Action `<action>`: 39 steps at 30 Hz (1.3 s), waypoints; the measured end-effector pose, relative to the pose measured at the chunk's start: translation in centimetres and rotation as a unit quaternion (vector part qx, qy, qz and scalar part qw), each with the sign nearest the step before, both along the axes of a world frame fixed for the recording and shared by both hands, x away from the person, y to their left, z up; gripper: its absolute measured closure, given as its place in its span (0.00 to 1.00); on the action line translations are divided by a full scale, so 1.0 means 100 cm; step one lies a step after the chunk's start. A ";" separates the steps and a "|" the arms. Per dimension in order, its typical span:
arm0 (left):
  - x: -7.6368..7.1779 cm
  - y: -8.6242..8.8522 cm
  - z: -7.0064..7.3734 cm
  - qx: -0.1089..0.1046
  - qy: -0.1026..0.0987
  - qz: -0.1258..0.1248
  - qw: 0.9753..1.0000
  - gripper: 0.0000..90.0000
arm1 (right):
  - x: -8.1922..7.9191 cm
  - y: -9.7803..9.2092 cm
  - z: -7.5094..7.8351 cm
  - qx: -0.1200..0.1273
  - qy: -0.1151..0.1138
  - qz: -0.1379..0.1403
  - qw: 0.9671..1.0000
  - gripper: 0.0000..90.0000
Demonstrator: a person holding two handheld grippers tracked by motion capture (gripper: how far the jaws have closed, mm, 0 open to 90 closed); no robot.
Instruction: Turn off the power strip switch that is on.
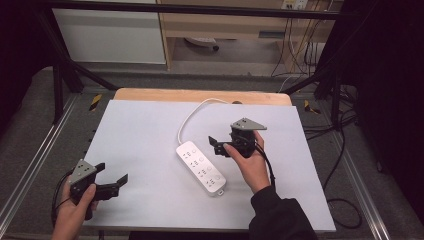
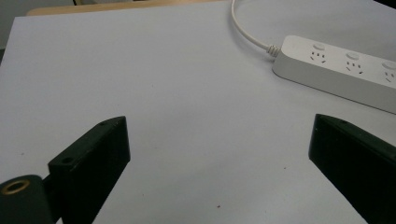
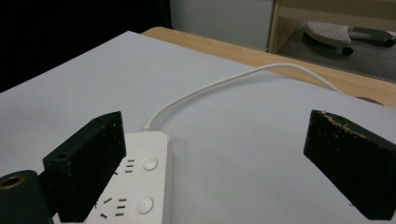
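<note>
A white power strip point(image 1: 201, 167) with several sockets and buttons lies diagonally in the middle of the white table top point(image 1: 145, 130). Its white cable point(image 1: 192, 116) curves toward the back edge. My right gripper point(image 1: 216, 145) hovers just right of the strip's far end, jaws open and empty, pointing left. In the right gripper view the strip point(image 3: 140, 186) lies below the left jaw, with the cable point(image 3: 224, 81) running away between the open jaws of the right gripper point(image 3: 217, 119). My left gripper point(image 1: 112, 173) is open near the front left corner. In its own view the left gripper point(image 2: 219, 126) faces bare table, the strip point(image 2: 341, 70) at upper right.
A wooden table edge point(image 1: 200, 95) shows behind the white top. A black metal frame point(image 1: 65, 65) surrounds the table. Loose black cables point(image 1: 345, 150) lie on the floor at the right. A wooden cabinet point(image 1: 225, 25) stands behind.
</note>
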State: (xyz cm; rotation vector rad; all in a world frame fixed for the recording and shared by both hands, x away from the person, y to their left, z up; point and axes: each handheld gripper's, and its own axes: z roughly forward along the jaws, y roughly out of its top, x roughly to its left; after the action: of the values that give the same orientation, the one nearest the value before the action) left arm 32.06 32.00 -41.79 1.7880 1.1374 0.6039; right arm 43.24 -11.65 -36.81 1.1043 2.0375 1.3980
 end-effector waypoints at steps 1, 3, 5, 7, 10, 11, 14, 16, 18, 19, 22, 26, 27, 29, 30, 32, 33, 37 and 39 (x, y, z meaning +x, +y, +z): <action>0.000 0.000 0.000 0.000 0.000 -0.001 1.000 0.06 | 0.000 -0.002 0.001 0.001 0.002 -0.001 1.000 0.07; 0.000 0.000 0.000 0.000 0.000 0.000 1.000 0.06 | -0.001 -0.006 0.002 0.001 -0.001 -0.004 1.000 0.07; 0.000 0.000 0.000 -0.001 0.001 -0.001 1.000 0.06 | -0.002 -0.010 0.004 0.003 0.000 -0.007 1.000 0.07; 0.000 0.000 0.000 -0.001 0.002 -0.001 1.000 0.06 | -0.003 -0.015 0.006 0.004 -0.003 -0.008 1.000 0.07; 0.000 0.000 0.000 -0.001 0.002 -0.001 1.000 0.06 | -0.003 -0.023 0.009 0.009 -0.002 -0.011 1.000 0.07; 0.000 0.000 0.000 0.000 0.002 -0.001 1.000 0.06 | -0.003 -0.025 0.010 0.011 -0.001 -0.012 1.000 0.06; 0.000 -0.001 0.000 0.000 0.002 -0.001 1.000 0.06 | -0.004 -0.033 0.013 0.014 -0.003 -0.015 1.000 0.06; 0.000 -0.001 0.000 0.002 0.002 0.000 1.000 0.06 | -0.005 -0.039 0.015 0.016 -0.002 -0.018 1.000 0.06; 0.000 -0.001 0.000 0.002 0.002 -0.001 1.000 0.06 | -0.005 -0.044 0.016 0.019 -0.003 -0.020 1.000 0.06; 0.000 -0.001 0.000 0.002 0.002 0.000 1.000 0.06 | -0.005 -0.047 0.017 0.021 -0.003 -0.023 1.000 0.06; 0.000 -0.001 0.000 0.002 0.002 0.000 1.000 0.06 | -0.006 -0.055 0.018 0.025 -0.004 -0.029 0.999 0.06; 0.000 -0.002 -0.001 0.002 0.003 -0.002 1.000 0.06 | -0.007 -0.065 0.020 0.034 -0.005 -0.035 0.999 0.06; 0.000 -0.002 -0.001 0.002 0.003 -0.003 1.000 0.06 | -0.007 -0.068 0.021 0.034 -0.006 -0.036 0.999 0.05; 0.000 -0.002 -0.001 0.002 0.003 -0.002 1.000 0.06 | -0.008 -0.073 0.022 0.038 -0.009 -0.041 0.998 0.05; 0.000 -0.001 -0.001 0.001 0.003 -0.002 1.000 0.06 | -0.008 -0.075 0.023 0.039 -0.010 -0.043 0.998 0.06; 0.000 -0.001 -0.001 0.002 0.003 -0.002 1.000 0.06 | -0.009 -0.080 0.025 0.040 -0.012 -0.047 0.998 0.06; 0.000 -0.001 -0.001 0.002 0.003 -0.002 1.000 0.06 | -0.010 -0.082 0.025 0.040 -0.013 -0.049 0.998 0.06; 0.001 -0.001 -0.001 0.002 0.004 -0.002 1.000 0.06 | -0.012 -0.090 0.027 0.039 -0.014 -0.054 0.998 0.06; 0.001 -0.002 -0.001 0.003 0.004 -0.002 1.000 0.06 | -0.013 -0.093 0.027 0.036 -0.014 -0.056 0.998 0.06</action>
State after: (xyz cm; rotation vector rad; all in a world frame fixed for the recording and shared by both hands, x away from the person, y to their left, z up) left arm 32.12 31.84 -41.91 1.7980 1.1378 0.5986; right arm 41.92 -20.99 -34.11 1.2035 1.8889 1.4306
